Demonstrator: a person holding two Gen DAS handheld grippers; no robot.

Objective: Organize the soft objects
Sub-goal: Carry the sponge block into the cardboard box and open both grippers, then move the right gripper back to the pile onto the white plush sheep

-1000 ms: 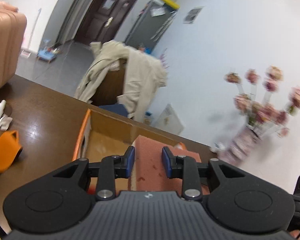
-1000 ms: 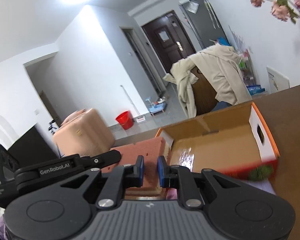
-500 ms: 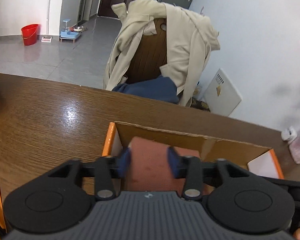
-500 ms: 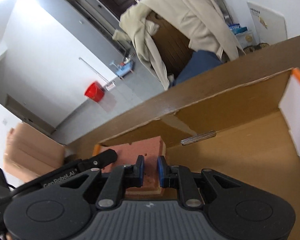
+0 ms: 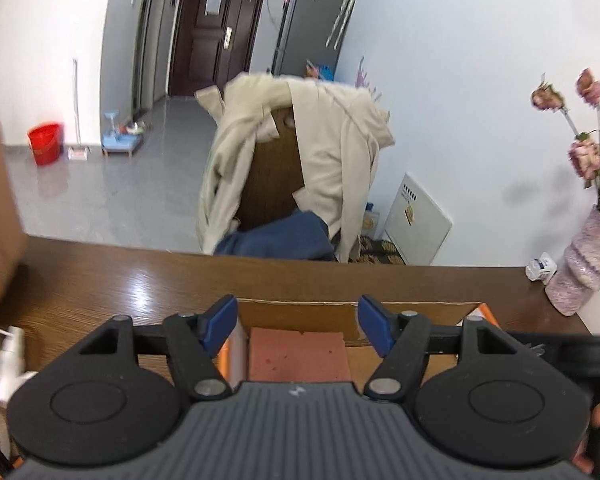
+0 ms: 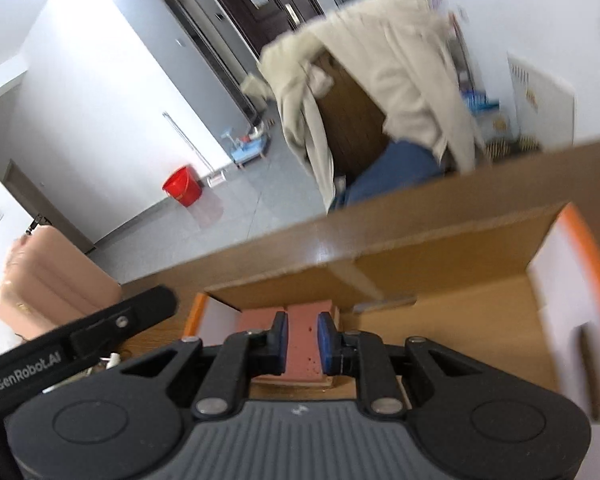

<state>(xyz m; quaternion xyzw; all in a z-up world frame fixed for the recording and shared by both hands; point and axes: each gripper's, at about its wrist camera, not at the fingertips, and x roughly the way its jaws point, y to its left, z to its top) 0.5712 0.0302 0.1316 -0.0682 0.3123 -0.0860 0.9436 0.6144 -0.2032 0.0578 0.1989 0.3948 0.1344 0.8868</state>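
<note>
Tabletop (image 5: 100,280) carries cardboard box (image 6: 480,320). Pink sponge block (image 5: 298,354) lies inside the box at its left end. Left tool (image 5: 298,322): jaws just opening, released, clear of block. Right tool (image 6: 302,338): clenched on block.

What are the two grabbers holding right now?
The right gripper pinches the pink sponge on its near edge; the left gripper, just opening, holds nothing.
</note>
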